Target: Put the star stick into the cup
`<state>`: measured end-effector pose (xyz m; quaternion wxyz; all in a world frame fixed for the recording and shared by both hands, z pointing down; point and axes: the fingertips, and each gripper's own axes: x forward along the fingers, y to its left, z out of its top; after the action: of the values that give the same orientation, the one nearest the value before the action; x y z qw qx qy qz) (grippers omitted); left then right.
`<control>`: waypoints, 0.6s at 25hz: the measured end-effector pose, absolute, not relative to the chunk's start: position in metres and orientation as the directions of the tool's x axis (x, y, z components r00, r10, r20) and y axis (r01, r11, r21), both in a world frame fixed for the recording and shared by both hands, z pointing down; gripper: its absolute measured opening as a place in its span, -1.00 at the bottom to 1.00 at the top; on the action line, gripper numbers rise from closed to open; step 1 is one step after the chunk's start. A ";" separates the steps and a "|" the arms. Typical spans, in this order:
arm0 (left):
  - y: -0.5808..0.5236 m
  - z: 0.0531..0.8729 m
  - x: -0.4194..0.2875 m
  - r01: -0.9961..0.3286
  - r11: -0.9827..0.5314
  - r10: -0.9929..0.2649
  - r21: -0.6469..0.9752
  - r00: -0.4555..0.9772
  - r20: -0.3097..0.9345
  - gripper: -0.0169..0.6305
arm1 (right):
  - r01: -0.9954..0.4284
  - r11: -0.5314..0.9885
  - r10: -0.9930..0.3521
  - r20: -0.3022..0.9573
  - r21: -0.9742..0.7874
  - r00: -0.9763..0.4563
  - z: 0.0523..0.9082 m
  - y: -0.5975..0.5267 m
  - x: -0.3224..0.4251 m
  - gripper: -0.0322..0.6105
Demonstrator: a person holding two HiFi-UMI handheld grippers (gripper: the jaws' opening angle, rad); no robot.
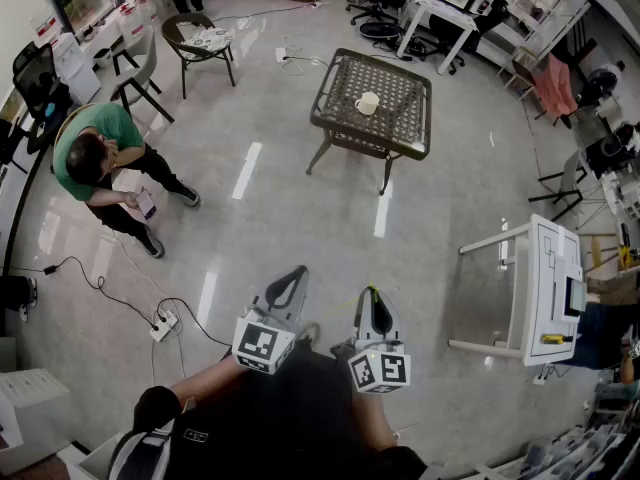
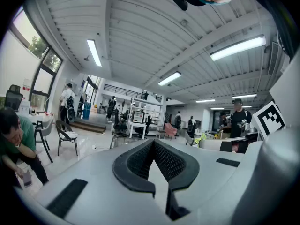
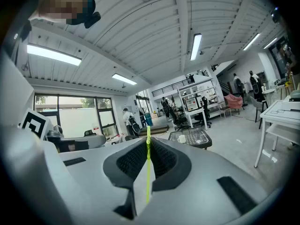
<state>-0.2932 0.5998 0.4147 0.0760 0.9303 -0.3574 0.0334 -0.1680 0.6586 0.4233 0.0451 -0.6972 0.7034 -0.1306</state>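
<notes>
A dark wicker table (image 1: pixel 400 118) stands on the pale, glossy floor (image 1: pixel 300 208) at twelve o'clock in the head view. One white cup (image 1: pixel 367 103) sits upright near the middle of its top.

Bare floor (image 1: pixel 290 198) open straight ahead up to wicker table (image 1: pixel 400 118); cup (image 1: pixel 367 103) near its middle, open from above. Left side: crouching person (image 1: pixel 100 158), power strip (image 1: pixel 163 323) and cable on floor. Right side: white table (image 1: pixel 545 288). Chair (image 1: pixel 200 38) beyond, well apart
</notes>
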 end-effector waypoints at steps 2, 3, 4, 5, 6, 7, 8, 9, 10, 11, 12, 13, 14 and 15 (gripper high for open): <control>0.602 0.414 -0.290 -0.670 -0.732 -0.660 0.125 0.743 0.115 -0.90 | -0.968 -0.008 -0.993 0.118 -0.249 -0.022 0.423 0.661 -0.165 -0.83; 0.603 0.414 -0.289 -0.669 -0.732 -0.659 0.128 0.743 0.114 -0.90 | -0.968 -0.009 -0.993 0.117 -0.249 -0.021 0.422 0.663 -0.164 -0.83; 0.605 0.414 -0.288 -0.668 -0.733 -0.659 0.129 0.744 0.114 -0.90 | -0.969 -0.008 -0.993 0.116 -0.249 -0.021 0.421 0.664 -0.163 -0.83; 0.607 0.415 -0.286 -0.667 -0.734 -0.657 0.127 0.745 0.116 -0.90 | -0.968 -0.008 -0.993 0.115 -0.249 -0.021 0.421 0.666 -0.162 -0.83; 0.609 0.416 -0.285 -0.667 -0.734 -0.656 0.126 0.745 0.119 -0.90 | -0.968 -0.008 -0.993 0.115 -0.251 -0.021 0.421 0.668 -0.161 -0.83; 0.611 0.417 -0.285 -0.667 -0.734 -0.656 0.126 0.745 0.122 -0.90 | -0.967 -0.008 -0.993 0.115 -0.255 -0.022 0.422 0.669 -0.160 -0.83; 0.613 0.419 -0.284 -0.668 -0.734 -0.656 0.128 0.745 0.125 -0.90 | -0.966 -0.007 -0.993 0.115 -0.258 -0.023 0.422 0.671 -0.159 -0.83; 0.614 0.420 -0.283 -0.667 -0.734 -0.655 0.130 0.745 0.126 -0.90 | -0.966 -0.006 -0.993 0.116 -0.260 -0.025 0.422 0.672 -0.159 -0.83; 0.615 0.419 -0.281 -0.665 -0.735 -0.653 0.131 0.746 0.126 -0.90 | -0.966 -0.006 -0.993 0.116 -0.260 -0.025 0.422 0.672 -0.158 -0.83; 0.616 0.418 -0.279 -0.664 -0.736 -0.652 0.132 0.748 0.124 -0.90 | -0.966 -0.008 -0.993 0.114 -0.260 -0.022 0.421 0.673 -0.156 -0.83; 0.617 0.417 -0.276 -0.663 -0.737 -0.652 0.132 0.749 0.122 -0.90 | -0.966 -0.011 -0.993 0.113 -0.259 -0.019 0.421 0.674 -0.154 -0.83; 0.618 0.417 -0.273 -0.663 -0.737 -0.651 0.131 0.749 0.121 -0.90 | -0.966 -0.013 -0.994 0.110 -0.257 -0.016 0.420 0.675 -0.152 -0.83; 0.619 0.416 -0.271 -0.662 -0.738 -0.651 0.131 0.749 0.122 -0.90 | -0.968 -0.012 -0.994 0.108 -0.252 -0.016 0.420 0.676 -0.150 -0.83; 0.620 0.416 -0.268 -0.662 -0.738 -0.651 0.130 0.750 0.122 -0.90 | -0.968 -0.009 -0.994 0.105 -0.250 -0.018 0.419 0.677 -0.148 -0.83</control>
<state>-0.2680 0.6201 0.4160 0.0828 0.9316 -0.3522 0.0344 -0.1481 0.6771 0.4188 0.0513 -0.6988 0.7021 -0.1269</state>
